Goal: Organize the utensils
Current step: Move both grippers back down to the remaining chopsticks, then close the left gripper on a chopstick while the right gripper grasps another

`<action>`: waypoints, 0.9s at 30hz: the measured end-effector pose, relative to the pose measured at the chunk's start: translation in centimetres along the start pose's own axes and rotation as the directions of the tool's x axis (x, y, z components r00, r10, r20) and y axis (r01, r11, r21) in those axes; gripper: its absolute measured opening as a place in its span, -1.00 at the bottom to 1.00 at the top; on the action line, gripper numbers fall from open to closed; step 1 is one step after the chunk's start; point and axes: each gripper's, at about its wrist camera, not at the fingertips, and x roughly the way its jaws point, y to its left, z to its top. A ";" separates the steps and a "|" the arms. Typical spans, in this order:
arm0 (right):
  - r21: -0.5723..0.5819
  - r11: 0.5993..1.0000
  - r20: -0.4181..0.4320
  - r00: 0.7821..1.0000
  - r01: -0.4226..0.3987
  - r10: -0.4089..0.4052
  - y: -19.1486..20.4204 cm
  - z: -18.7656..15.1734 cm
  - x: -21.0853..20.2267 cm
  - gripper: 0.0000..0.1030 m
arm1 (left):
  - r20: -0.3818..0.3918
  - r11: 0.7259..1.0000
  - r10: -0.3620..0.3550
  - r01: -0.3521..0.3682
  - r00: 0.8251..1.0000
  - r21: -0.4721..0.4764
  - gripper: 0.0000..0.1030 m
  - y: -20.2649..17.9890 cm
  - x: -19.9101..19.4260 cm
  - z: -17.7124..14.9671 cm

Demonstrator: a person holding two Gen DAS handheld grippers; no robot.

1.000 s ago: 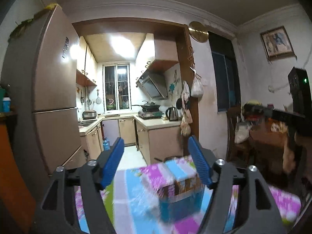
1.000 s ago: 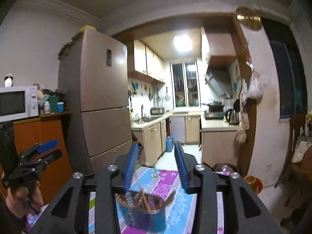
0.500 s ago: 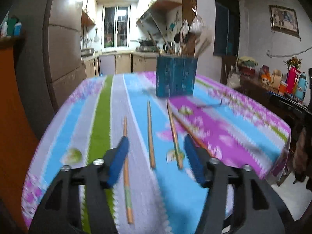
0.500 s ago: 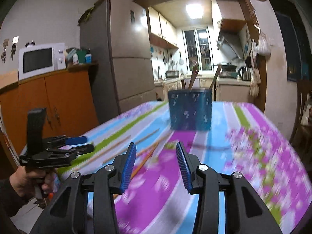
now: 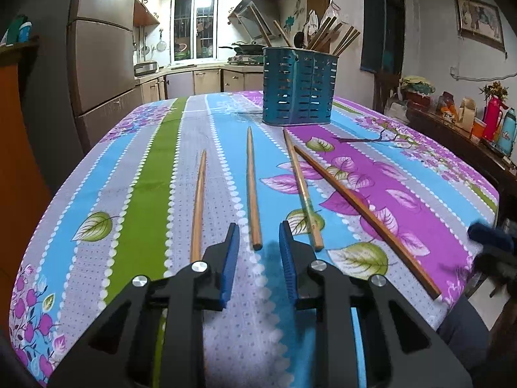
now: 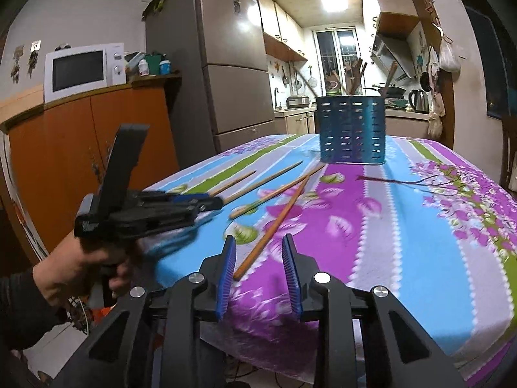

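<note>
Left wrist view showed our left gripper (image 5: 258,252) low over the tablecloth (image 5: 155,168), jaws narrowing with nothing between them, the second chopstick (image 5: 252,190) ending just ahead of the tips. Our right gripper (image 6: 258,268) was closing too, empty, near the end of the dark chopstick (image 6: 274,226). Four chopsticks lay loose before the blue holder (image 5: 299,87). We judged that closing early could pinch cloth, or nudge a stick so it rolled off the near edge.
</note>
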 end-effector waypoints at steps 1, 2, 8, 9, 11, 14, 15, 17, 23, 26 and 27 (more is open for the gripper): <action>-0.008 1.000 -0.001 1.000 0.001 -0.001 0.4 -0.3 0.2 -0.41 | -0.006 1.000 0.003 -0.003 1.000 0.006 -0.53 -0.1 0.1 0.0; -0.013 1.000 -0.005 1.000 0.000 0.000 0.7 -0.5 0.4 -0.42 | -0.024 1.000 0.004 -0.004 1.000 0.005 -0.53 -0.1 0.2 0.0; -0.038 0.999 0.004 0.999 0.032 -0.031 1.8 -1.0 0.7 -0.49 | -0.090 1.000 0.023 -0.022 0.996 0.015 -0.53 -0.3 0.9 0.7; -0.036 0.999 0.004 0.999 0.035 -0.035 1.7 -1.1 0.8 -0.51 | -0.103 0.999 0.029 -0.027 0.994 0.017 -0.53 -0.3 1.0 0.9; -0.036 0.998 0.000 0.999 0.043 -0.043 1.9 -1.2 1.0 -0.52 | -0.121 0.999 0.030 -0.029 0.992 0.013 -0.53 -0.2 1.4 1.3; -0.049 0.997 0.005 0.998 0.062 -0.062 2.2 -1.4 1.0 -0.52 | -0.137 0.999 0.031 -0.028 0.990 0.022 -0.53 -0.2 1.8 1.6; -0.053 0.996 0.005 0.998 0.068 -0.068 2.3 -1.5 1.1 -0.52 | -0.138 0.999 0.030 -0.027 0.990 0.027 -0.53 -0.2 1.9 1.6; -0.053 0.995 0.003 0.997 0.083 -0.082 2.4 -1.8 1.2 -0.52 | -0.135 0.999 0.028 -0.025 0.990 0.029 -0.53 -0.3 1.8 1.5; -0.042 0.994 -0.007 0.995 0.103 -0.103 2.4 -2.1 2.7 -0.56 | -0.132 0.999 0.025 -0.021 0.991 0.032 -0.56 -0.3 1.8 1.5; -0.038 0.992 -0.006 0.992 0.122 -0.122 2.4 -2.2 3.1 -0.68 | -0.123 0.998 0.035 -0.030 0.992 0.050 -0.84 -0.7 1.7 1.4; -0.036 0.992 -0.008 0.992 0.125 -0.125 2.3 -2.2 3.1 -0.73 | -0.121 0.997 0.044 -0.037 0.992 0.062 -0.88 -0.8 1.7 1.4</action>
